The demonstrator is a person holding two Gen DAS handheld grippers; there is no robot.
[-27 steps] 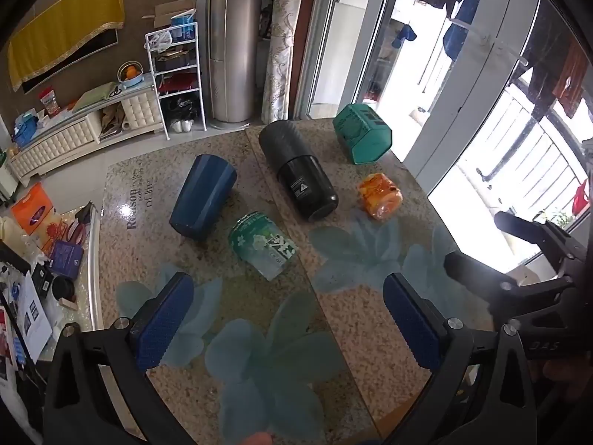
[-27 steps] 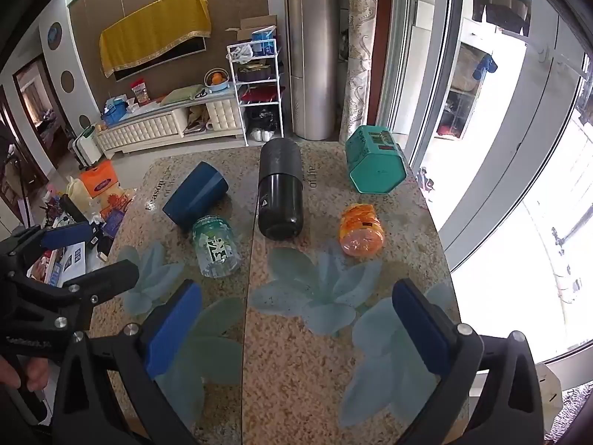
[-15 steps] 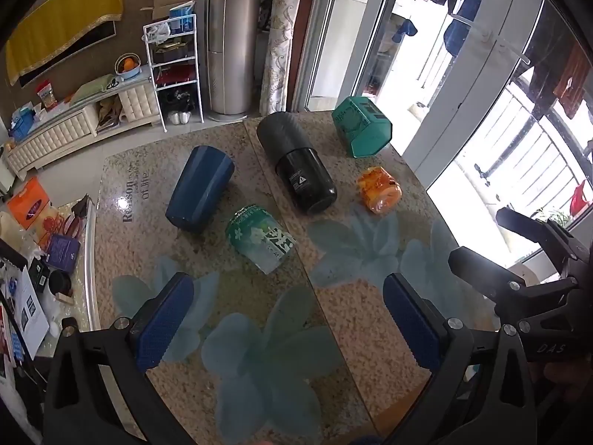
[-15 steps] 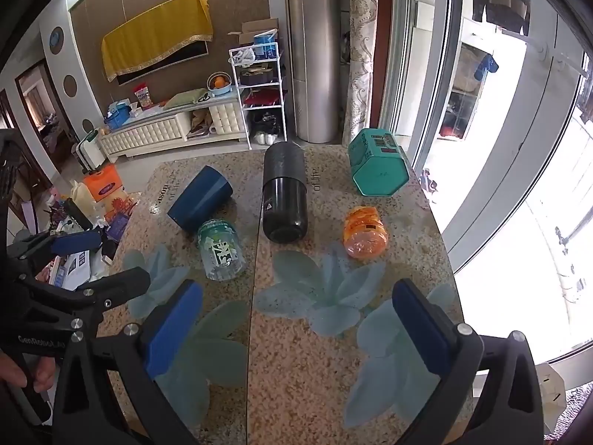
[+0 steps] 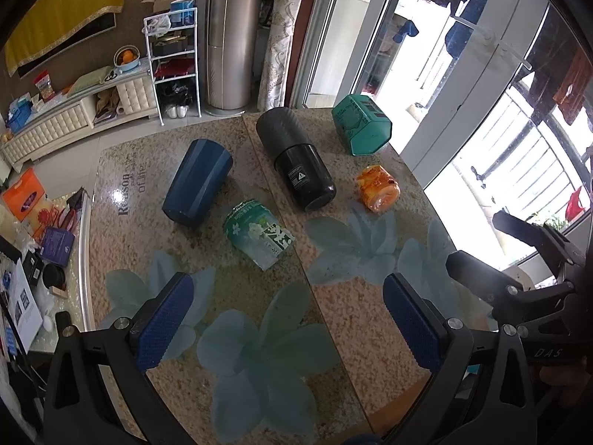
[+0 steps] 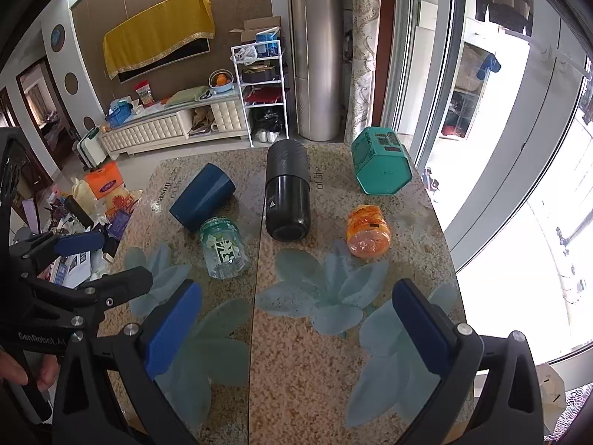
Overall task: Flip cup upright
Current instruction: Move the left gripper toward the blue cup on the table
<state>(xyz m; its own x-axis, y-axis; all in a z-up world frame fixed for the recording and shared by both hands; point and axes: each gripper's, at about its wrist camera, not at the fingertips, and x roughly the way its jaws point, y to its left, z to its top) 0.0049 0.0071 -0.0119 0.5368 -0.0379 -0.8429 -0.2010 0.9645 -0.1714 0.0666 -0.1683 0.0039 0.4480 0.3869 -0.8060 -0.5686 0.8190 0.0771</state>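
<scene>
Since 0.9 s ago both grippers have pulled back a bit; nothing on the table moved. Left gripper (image 5: 289, 319) and right gripper (image 6: 296, 324) both spread wide, holding nothing, hovering over the near end of the table (image 6: 315, 378). Five containers on their sides at the far end: blue cup (image 5: 198, 183) far left, touching the green glass jar (image 5: 259, 233), black flask (image 5: 296, 159) centre, orange jar (image 5: 378, 187) and teal box (image 5: 361, 126) right. Progress: zero, nothing upright, no grasp yet.
</scene>
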